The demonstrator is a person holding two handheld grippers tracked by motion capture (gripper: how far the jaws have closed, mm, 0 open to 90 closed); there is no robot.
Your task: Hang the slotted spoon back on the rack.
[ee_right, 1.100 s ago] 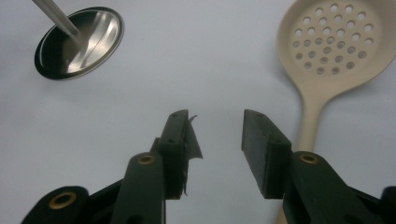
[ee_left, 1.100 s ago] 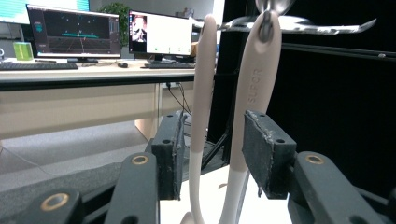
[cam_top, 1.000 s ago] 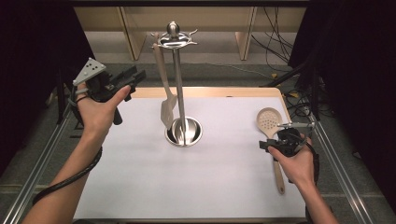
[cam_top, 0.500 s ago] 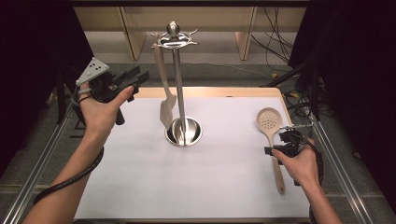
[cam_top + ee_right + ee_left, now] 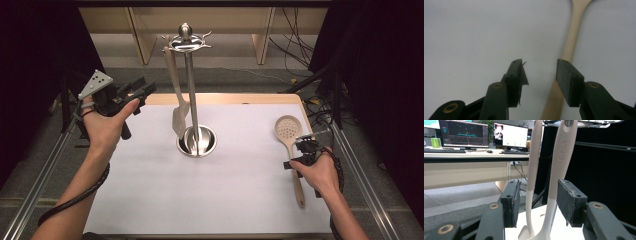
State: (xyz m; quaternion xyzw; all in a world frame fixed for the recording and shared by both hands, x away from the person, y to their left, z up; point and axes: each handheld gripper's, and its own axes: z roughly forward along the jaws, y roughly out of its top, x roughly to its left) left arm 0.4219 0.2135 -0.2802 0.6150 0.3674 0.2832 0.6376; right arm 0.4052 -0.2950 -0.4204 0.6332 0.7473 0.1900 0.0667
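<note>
Left gripper [image 5: 145, 91]: held above the left rear of the mat [image 5: 150, 190], jaws aimed toward the stand [image 5: 190, 75]. Jaws wide, just been opening, nothing pressed between the pads. In the left gripper view [image 5: 536, 200]: two pale handles rising beyond the jaw gap, the spatula [image 5: 559, 165] handle marked SUPOR at right, a second handle [image 5: 533, 162] at left; both clear of the pads. Whether the second handle is a separate utensil or a reflection: cannot tell.

Spatula [image 5: 176, 95]: hung from the top ring of the stand, blade down, just left of the pole, blade end near the base [image 5: 198, 141]. Stand upright at the centre rear of the mat.

Right gripper [image 5: 304, 146]: low over the right side of the mat, directly above the spoon [image 5: 289, 131] handle. Jaws wide, just been opening. In the right gripper view [image 5: 539, 75]: spoon [image 5: 570, 42] handle lying flat on the mat [image 5: 474, 37], passing under the right pad and running up and away; pads not clamped on it.

Spoon: slotted, wooden-coloured, flat on the mat near the right edge, bowl toward the rear, handle end toward the person. Well apart from the stand.
</note>
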